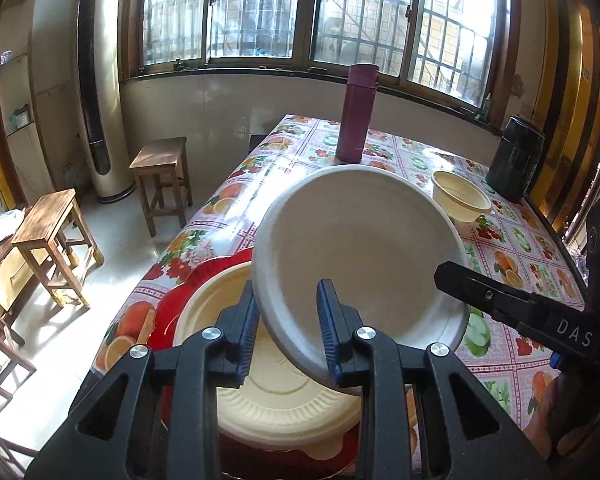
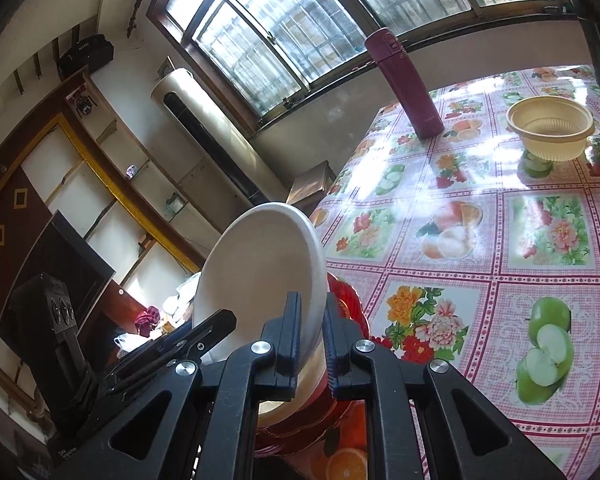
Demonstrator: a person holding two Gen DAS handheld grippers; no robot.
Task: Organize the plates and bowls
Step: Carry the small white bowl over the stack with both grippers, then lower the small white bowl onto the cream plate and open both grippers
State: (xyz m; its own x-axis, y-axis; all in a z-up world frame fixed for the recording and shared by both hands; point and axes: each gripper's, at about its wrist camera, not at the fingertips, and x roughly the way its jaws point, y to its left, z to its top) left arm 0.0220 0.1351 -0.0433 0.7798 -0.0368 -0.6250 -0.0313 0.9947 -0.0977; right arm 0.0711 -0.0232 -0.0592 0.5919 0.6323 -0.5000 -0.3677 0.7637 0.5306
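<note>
White plate [image 1: 360,248] held tilted above the cream plate [image 1: 284,404] on red tray [image 1: 168,308] at table's [image 2: 480,248] near left edge, L gripper [image 1: 288,332] and R gripper [image 2: 312,332] both clamped narrow on its rim, w/ cream bowl [image 2: 550,128] far right beside maroon flask [image 1: 354,114].

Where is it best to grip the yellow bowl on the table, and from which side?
Grip the rim of the yellow bowl, one pad inside and one outside, coming from above. It stands upright with its mouth open, its wall is too wide to span, and the table around it is free.
</note>
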